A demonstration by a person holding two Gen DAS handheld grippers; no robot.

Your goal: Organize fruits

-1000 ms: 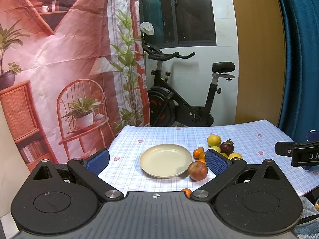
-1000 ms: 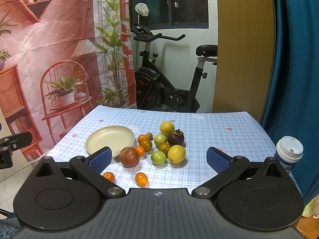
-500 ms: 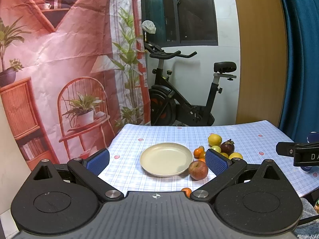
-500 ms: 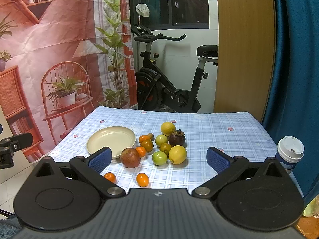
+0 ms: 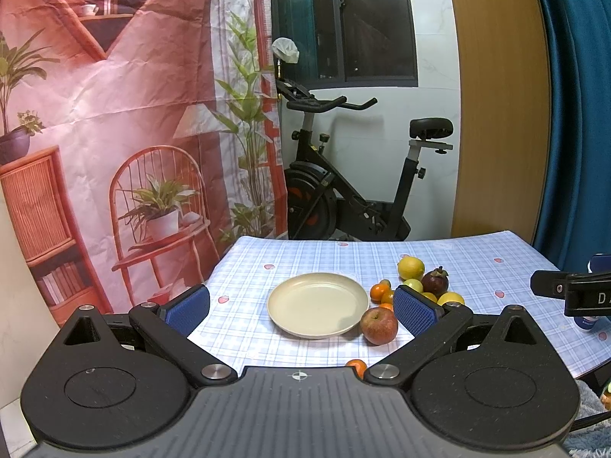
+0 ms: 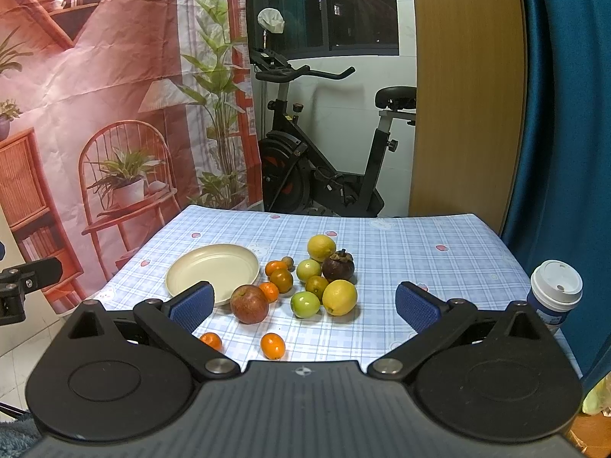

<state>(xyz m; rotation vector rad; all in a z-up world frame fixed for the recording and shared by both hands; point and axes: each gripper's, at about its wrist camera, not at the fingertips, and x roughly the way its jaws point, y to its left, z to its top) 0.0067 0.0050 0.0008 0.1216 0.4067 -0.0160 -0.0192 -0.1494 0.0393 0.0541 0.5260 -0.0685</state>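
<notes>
Little has changed over the last second: both views only creep nearer. The left tool and right tool hang released, holding nothing. The plate sits bare; the fruits, apple included, lie just beside it, unsorted.

Both cameras creep a little closer to the table over the last second. From the left gripper, the plate and red apple sit slightly lower and larger. From the right gripper, the fruit cluster drifts slightly right. Nothing on the cloth shifts.
</notes>
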